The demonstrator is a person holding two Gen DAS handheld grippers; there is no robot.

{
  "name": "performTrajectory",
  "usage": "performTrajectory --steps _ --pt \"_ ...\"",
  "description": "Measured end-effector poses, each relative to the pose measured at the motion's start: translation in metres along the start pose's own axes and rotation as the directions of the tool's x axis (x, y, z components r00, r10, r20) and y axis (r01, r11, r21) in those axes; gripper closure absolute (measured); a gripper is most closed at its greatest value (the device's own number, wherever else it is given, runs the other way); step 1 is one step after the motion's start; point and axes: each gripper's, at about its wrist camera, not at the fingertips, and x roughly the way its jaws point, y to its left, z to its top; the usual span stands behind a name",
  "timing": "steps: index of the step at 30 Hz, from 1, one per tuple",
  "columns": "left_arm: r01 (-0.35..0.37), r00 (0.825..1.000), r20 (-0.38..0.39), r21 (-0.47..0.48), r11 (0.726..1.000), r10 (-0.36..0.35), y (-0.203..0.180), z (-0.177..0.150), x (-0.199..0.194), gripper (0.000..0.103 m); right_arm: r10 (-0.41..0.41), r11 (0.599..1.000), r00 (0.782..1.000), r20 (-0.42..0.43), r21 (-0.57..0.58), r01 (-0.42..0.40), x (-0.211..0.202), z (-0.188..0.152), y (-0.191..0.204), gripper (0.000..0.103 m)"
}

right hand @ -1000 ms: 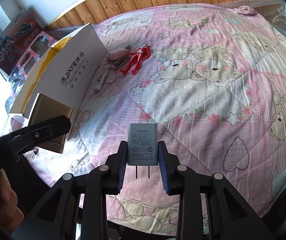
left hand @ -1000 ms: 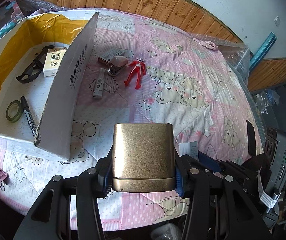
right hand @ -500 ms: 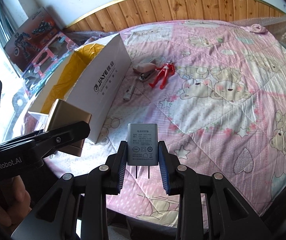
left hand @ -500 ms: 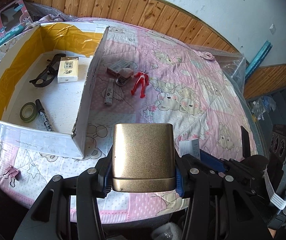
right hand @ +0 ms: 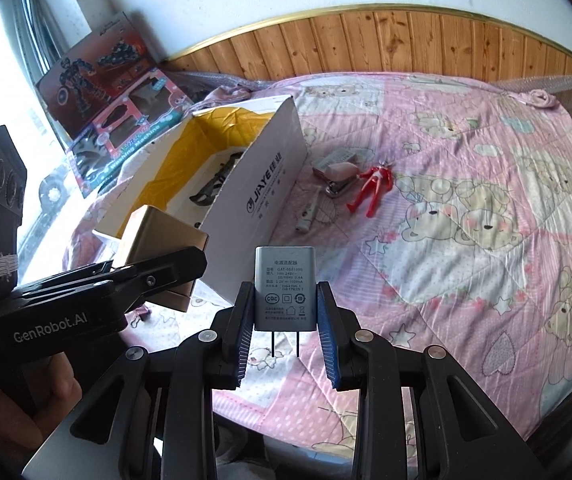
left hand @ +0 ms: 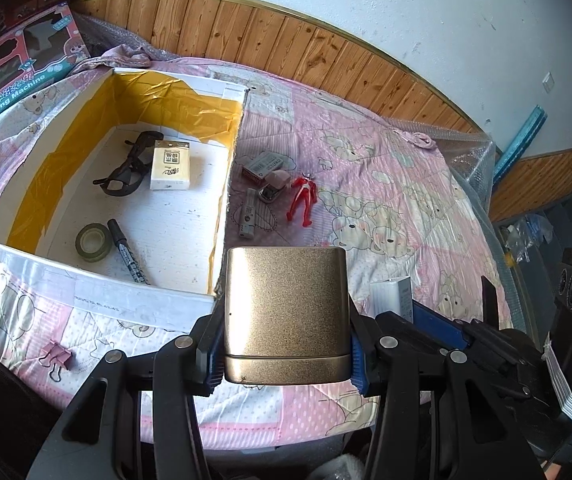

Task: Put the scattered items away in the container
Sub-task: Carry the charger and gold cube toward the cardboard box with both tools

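My left gripper [left hand: 284, 344] is shut on a gold metal box [left hand: 286, 312], held above the bed's near edge, just right of the white cardboard box [left hand: 134, 304]. In the right wrist view the same gold metal box [right hand: 158, 240] shows at left. My right gripper [right hand: 286, 320] is shut on a grey plug adapter [right hand: 285, 288], prongs toward me. The cardboard box holds black glasses [left hand: 126, 168], a white packet [left hand: 170, 165], a tape roll [left hand: 93, 241] and a marker [left hand: 126, 251]. A red figure [left hand: 303, 200], a stapler [left hand: 274, 186], a small carton [left hand: 268, 164] and a slim grey stick [left hand: 248, 214] lie on the quilt.
A pink binder clip [left hand: 58, 358] lies near the quilt's front edge. Toy boxes [right hand: 114, 92] lean against the wall left of the bed. Wood panelling [left hand: 325, 56] runs behind the bed. A person's hand [right hand: 14, 408] holds the left gripper's handle.
Both grippers have risen and pulled back from the bed while keeping their loads. The left view now looks down into the cardboard box, whose inside shows more fully.
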Motion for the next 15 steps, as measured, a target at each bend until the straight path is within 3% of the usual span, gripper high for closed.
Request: performTrajectory --steps 15 --pt "-0.05 0.998 0.035 -0.037 0.998 0.052 0.031 0.01 -0.016 0.054 0.035 0.998 0.999 0.018 -0.052 -0.034 0.0 0.02 0.033 0.072"
